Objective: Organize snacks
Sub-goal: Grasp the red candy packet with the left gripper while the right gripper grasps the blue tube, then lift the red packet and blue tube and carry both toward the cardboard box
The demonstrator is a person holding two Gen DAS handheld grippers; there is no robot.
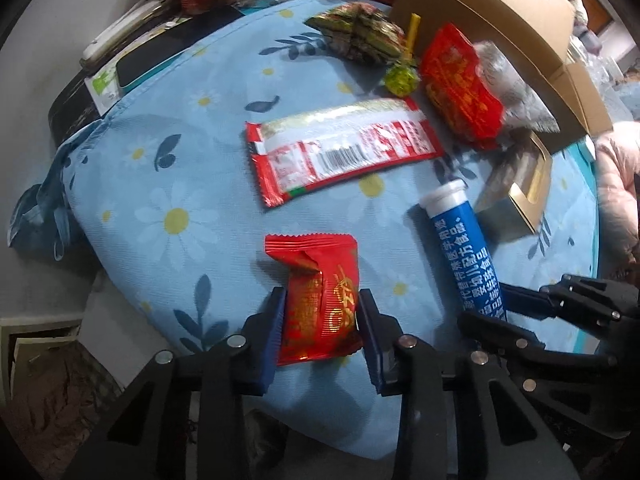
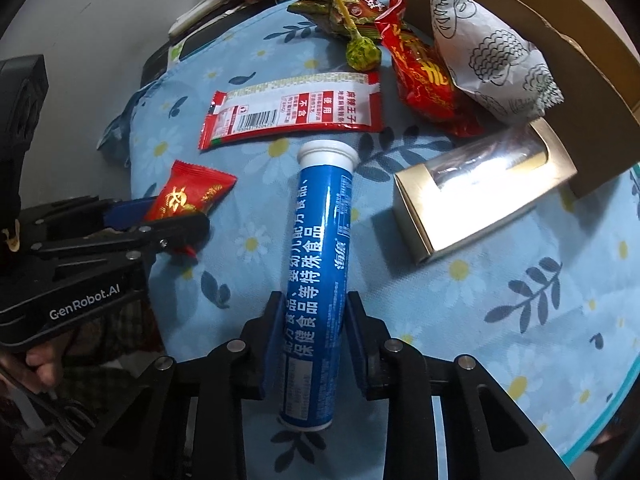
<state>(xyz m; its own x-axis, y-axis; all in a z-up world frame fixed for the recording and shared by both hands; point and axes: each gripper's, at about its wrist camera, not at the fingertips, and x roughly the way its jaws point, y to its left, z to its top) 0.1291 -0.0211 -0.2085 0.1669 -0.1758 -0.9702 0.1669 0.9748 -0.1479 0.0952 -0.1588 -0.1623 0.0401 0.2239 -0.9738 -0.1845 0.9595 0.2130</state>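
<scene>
The left gripper points steeply down at the table, its blue pads pressed against both sides of a small red snack packet that lies on the blue daisy-print tablecloth. Just to its right, the right gripper is clamped the same way on the lower part of a blue tube with a white cap, which lies flat on the cloth with the cap pointing away. In the right wrist view part of a hand shows beneath the left gripper's body. Beyond the packet and the tube lies a long flat red-and-white sachet with a barcode. Right of the tube rests a small gold box with a clear window, on its side. Farther back, a larger red packet and a white wrapper with drawn black patterns lean against an open brown cardboard box. Near them lie a green lollipop on a yellow stick and a green crumpled packet. Other packages crowd the far edge of the table, too blurred to tell apart.
</scene>
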